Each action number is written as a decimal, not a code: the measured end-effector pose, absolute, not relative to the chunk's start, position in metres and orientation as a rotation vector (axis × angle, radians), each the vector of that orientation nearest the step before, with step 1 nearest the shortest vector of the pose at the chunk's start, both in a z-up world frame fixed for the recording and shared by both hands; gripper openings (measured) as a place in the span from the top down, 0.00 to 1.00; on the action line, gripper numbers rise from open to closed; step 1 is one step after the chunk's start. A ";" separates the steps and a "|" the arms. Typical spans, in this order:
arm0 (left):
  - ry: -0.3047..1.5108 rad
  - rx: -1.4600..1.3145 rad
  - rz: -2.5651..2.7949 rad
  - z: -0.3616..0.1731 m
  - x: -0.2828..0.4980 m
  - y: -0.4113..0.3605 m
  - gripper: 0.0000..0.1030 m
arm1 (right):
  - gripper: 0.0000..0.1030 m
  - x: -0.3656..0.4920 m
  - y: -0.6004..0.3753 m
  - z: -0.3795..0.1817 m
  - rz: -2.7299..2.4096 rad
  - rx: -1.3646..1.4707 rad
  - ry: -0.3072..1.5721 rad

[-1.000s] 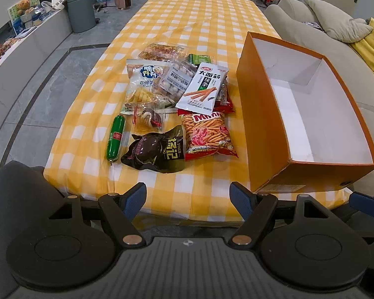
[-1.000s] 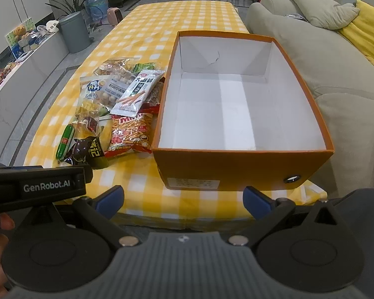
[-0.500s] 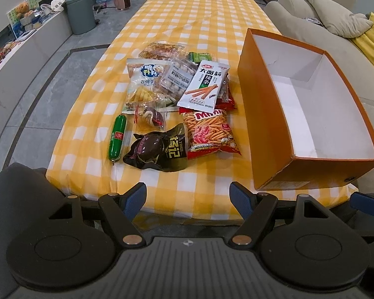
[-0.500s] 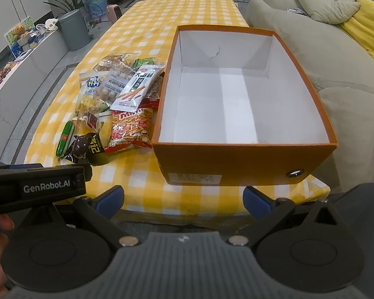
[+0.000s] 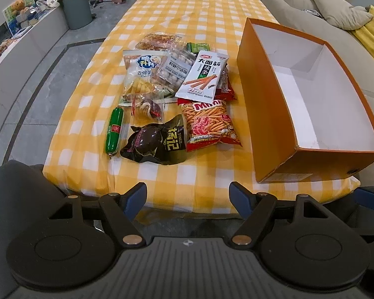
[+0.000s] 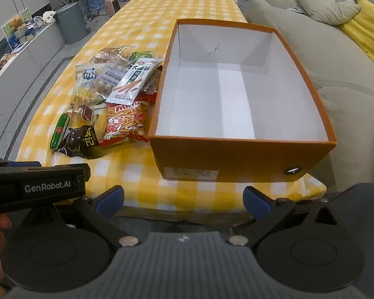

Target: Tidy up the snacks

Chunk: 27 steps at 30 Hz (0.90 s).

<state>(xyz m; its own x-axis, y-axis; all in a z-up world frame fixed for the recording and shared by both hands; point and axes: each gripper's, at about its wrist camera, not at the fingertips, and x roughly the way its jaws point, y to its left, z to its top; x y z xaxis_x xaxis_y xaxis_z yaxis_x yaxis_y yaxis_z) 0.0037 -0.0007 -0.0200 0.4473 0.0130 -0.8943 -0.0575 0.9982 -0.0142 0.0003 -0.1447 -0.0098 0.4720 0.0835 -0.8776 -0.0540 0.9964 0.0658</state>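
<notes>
Black left gripper (image 5: 187,195) with blue fingertips (image 5: 136,195), right gripper (image 6: 183,200) alike, GenRobot.AI lettering (image 6: 48,187)

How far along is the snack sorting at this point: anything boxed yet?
Done: nothing; the orange box is empty. In hand: nothing; the left gripper and right gripper are both open, short of the table's near edge. Left: the whole snack pile, including the green sausage and dark packet, lies on the cloth beside the box.
</notes>
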 end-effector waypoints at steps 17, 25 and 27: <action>1.103 -0.050 0.016 -0.020 0.005 0.000 0.15 | 0.04 0.001 -0.144 -0.010 0.082 0.026 1.078; 1.095 -0.046 0.010 -0.019 0.004 -0.002 0.15 | 0.04 -0.001 -0.141 -0.008 0.073 0.003 1.067; 1.094 -0.046 0.010 -0.019 0.004 -0.002 0.15 | 0.04 -0.001 -0.141 -0.008 0.072 0.005 1.066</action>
